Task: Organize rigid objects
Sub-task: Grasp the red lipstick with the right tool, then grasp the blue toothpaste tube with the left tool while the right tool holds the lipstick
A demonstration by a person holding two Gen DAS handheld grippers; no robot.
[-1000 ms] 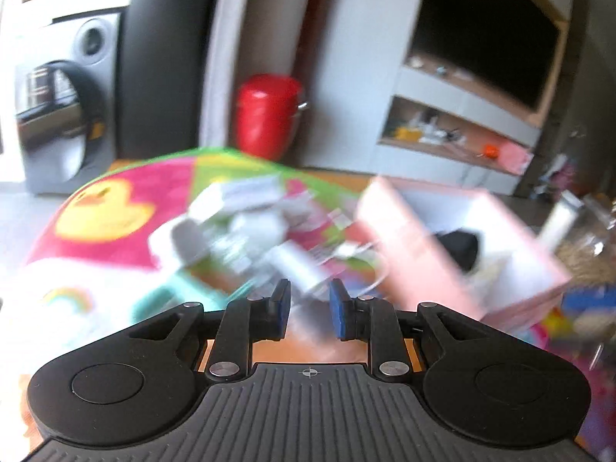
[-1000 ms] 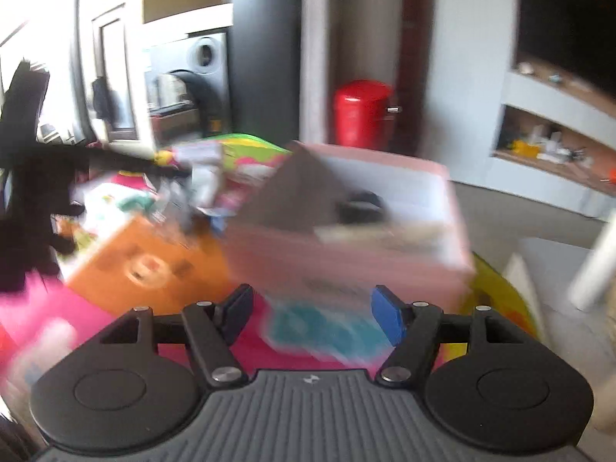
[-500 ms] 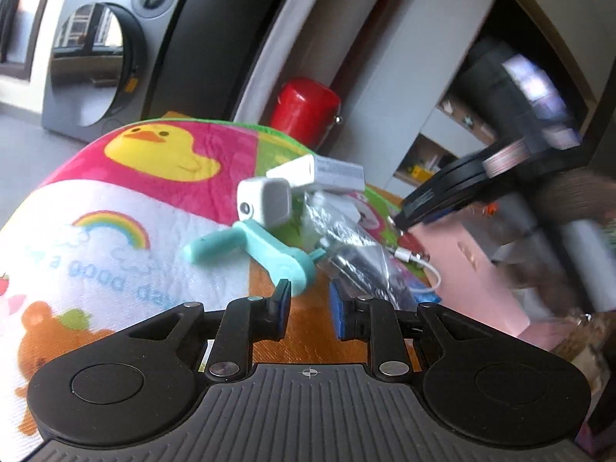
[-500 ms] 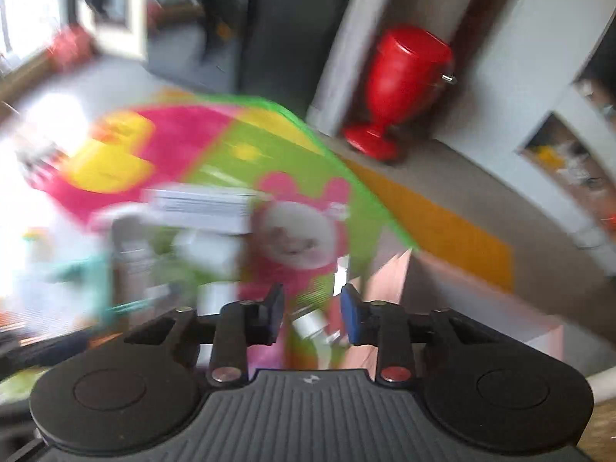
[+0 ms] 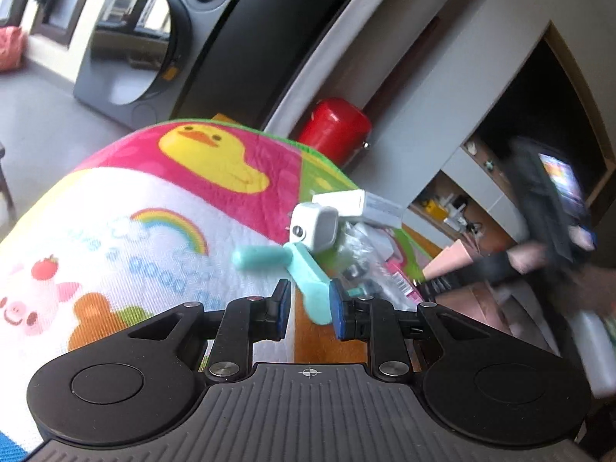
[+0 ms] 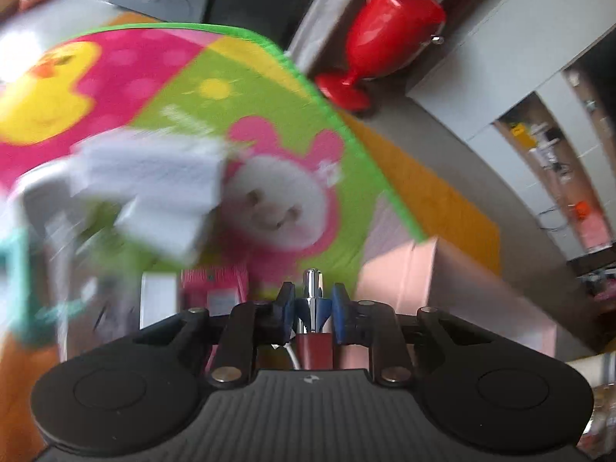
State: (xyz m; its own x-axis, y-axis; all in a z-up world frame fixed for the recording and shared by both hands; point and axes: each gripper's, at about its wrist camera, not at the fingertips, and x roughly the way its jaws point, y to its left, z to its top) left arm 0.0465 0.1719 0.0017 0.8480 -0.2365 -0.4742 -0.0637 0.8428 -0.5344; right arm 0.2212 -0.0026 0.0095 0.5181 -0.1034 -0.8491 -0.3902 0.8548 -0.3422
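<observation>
Left gripper (image 5: 308,306) narrow, nothing pinched, hovering over play mat (image 5: 115,208); teal plastic tool (image 5: 304,281) just ahead of tips, partly between them, no pad contact visible; white charger (image 5: 315,225) and white box (image 5: 358,204) beyond it; right gripper (image 6: 312,312) clamped on chrome-tipped dark-red object (image 6: 312,308); pink box (image 6: 442,285) just right, on floor by mat edge.
</observation>
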